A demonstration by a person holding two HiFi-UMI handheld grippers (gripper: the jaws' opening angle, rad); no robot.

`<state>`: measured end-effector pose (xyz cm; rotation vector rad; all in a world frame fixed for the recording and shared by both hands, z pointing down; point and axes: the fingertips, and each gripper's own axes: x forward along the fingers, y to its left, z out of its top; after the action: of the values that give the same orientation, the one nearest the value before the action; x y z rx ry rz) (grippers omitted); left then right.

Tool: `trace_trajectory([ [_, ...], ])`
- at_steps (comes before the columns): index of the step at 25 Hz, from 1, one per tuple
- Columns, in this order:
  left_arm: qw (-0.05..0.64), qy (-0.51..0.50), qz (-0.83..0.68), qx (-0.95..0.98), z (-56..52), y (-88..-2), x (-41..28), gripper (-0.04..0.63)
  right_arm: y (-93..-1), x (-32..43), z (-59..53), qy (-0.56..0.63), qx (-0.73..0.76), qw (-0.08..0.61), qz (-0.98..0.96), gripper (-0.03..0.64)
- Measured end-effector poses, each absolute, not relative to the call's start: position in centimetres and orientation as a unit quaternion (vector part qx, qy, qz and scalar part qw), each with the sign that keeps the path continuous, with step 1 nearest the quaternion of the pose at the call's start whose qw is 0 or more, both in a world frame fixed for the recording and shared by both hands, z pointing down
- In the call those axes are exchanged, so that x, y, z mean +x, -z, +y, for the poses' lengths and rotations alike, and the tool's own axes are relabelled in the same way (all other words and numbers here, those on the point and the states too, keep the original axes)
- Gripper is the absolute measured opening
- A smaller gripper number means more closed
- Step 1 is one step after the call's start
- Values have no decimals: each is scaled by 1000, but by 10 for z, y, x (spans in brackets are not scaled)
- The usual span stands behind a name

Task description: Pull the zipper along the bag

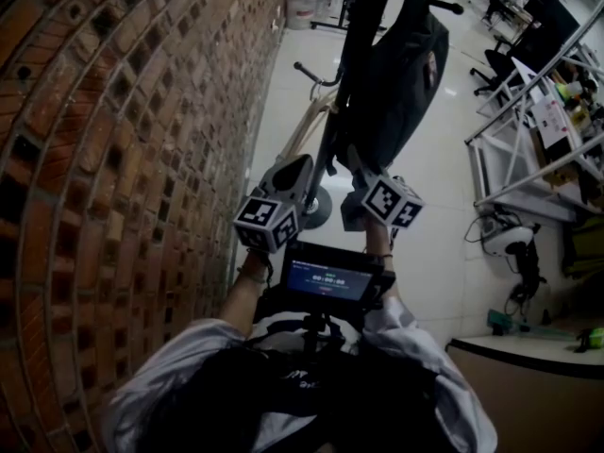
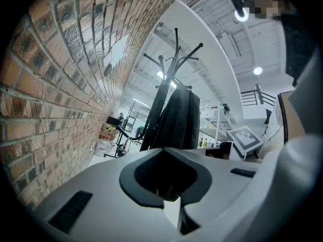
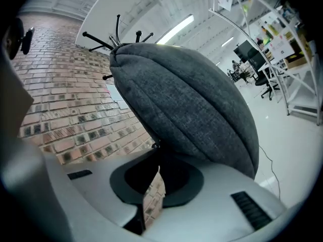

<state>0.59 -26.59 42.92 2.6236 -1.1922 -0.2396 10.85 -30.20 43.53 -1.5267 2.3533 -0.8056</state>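
- Both tongs are closed. Your right gripper [image 3: 155, 153] has its jaws pressed together at the lower edge of the bag [image 3: 192, 100], seemingly on a small dark zipper pull [image 3: 154, 146]. Your left gripper [image 2: 170, 195] is shut on nothing, with the bag well ahead of it.
- That bag hangs free from the coat rack [image 2: 174, 54], beside the brick wall [image 1: 113, 111]. With nothing steadying it, a tug may swing the whole bag instead of running the zipper pull along.
- Your hold looks thin, right at the jaw tips. If you pull off the line of the zipper, the zipper pull may slide out of the pinch.
- Pull too hard and the coat rack could rock, or the bag could lift off it.
- Slack cloth near the zipper pull could bunch up and jam it. You would do well to bring your left gripper in to hold the bag taut, but its jaws must part before they can take hold.
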Motion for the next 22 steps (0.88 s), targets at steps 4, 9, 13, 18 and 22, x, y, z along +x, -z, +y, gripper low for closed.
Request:
trace_trajectory([
  [4, 123, 81, -404, 903, -265, -428, 8, 2, -433, 106, -300, 263, -515, 109, 809, -10],
  [9, 127, 76, -404, 903, -263, -428, 10, 2, -436, 102, -291, 260, -480, 127, 828, -9],
  [13, 129, 77, -404, 902, -262, -429, 11, 0, -422, 102, -288, 267, -472, 146, 827, -9],
  [18, 129, 76, -399, 904, -262, -429, 14, 2, -413, 102, -285, 261, -482, 129, 826, -8],
  [22, 129, 74, -397, 906, -262, -430, 17, 2, -406, 101, -285, 263, -494, 124, 819, 0],
])
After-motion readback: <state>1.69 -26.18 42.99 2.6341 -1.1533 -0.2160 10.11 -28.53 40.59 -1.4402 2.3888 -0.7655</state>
